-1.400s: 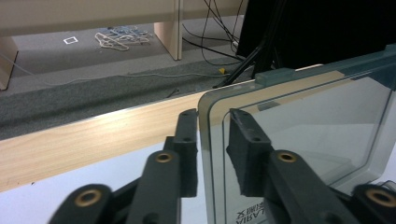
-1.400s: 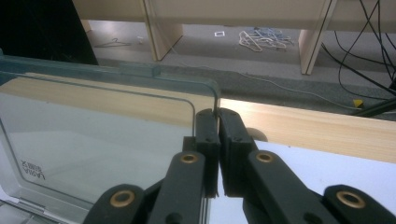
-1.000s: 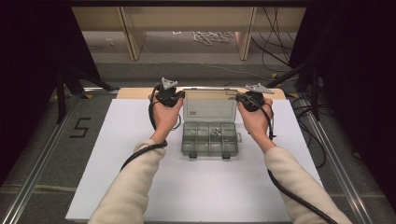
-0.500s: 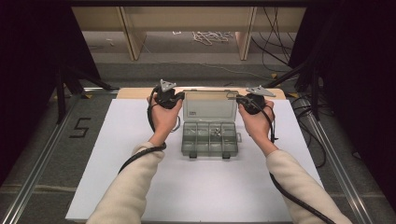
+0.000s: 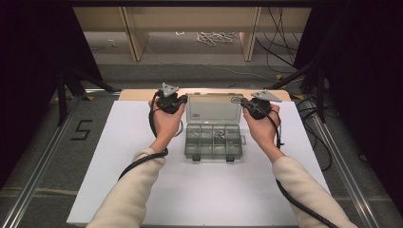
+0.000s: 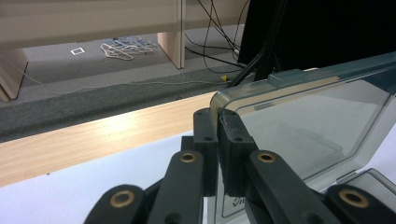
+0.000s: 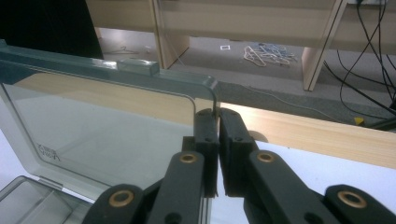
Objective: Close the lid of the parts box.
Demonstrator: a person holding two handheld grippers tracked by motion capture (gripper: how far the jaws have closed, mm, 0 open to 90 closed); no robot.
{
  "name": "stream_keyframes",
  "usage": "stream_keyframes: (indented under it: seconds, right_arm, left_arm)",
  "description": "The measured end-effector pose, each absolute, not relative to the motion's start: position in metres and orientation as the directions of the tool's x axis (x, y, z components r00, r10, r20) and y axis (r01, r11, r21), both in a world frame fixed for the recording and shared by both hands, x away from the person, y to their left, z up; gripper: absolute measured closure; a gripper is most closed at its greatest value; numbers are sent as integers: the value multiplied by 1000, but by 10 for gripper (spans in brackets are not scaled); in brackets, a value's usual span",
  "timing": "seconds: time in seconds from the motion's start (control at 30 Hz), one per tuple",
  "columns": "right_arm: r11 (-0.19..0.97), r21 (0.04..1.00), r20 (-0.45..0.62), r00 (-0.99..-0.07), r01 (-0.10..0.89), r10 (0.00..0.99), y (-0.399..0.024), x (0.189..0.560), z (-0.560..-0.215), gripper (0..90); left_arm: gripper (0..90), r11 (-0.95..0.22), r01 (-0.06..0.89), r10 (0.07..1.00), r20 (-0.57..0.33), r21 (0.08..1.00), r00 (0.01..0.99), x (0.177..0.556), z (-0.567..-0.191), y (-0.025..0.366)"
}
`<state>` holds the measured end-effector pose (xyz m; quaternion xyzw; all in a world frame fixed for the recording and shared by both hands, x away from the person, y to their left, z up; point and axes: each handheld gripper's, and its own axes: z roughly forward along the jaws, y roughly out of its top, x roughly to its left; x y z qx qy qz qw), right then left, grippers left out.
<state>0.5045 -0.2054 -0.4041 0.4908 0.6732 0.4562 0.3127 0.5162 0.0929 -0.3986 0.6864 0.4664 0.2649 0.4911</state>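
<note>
Now both tools are clamped on the clear lid of the compartment box mid-surface; left tool and right tool each pinch a top corner, probably so it swings evenly.

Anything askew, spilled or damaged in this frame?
Nothing stands out. The clear box sits square on the white mat, its lid open and upright, with the left gripper and right gripper each pinching a top corner. No spill or damage visible.
</note>
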Motion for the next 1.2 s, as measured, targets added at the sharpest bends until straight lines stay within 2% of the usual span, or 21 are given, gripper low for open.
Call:
stream_keyframes:
  seconds: [1.2]
  right_arm:
    - [124,937,0,-355,327,935,-208,480,-408,871]
  left_arm:
    - [864,-116,338,891,-52,934,451,493,-400,95]
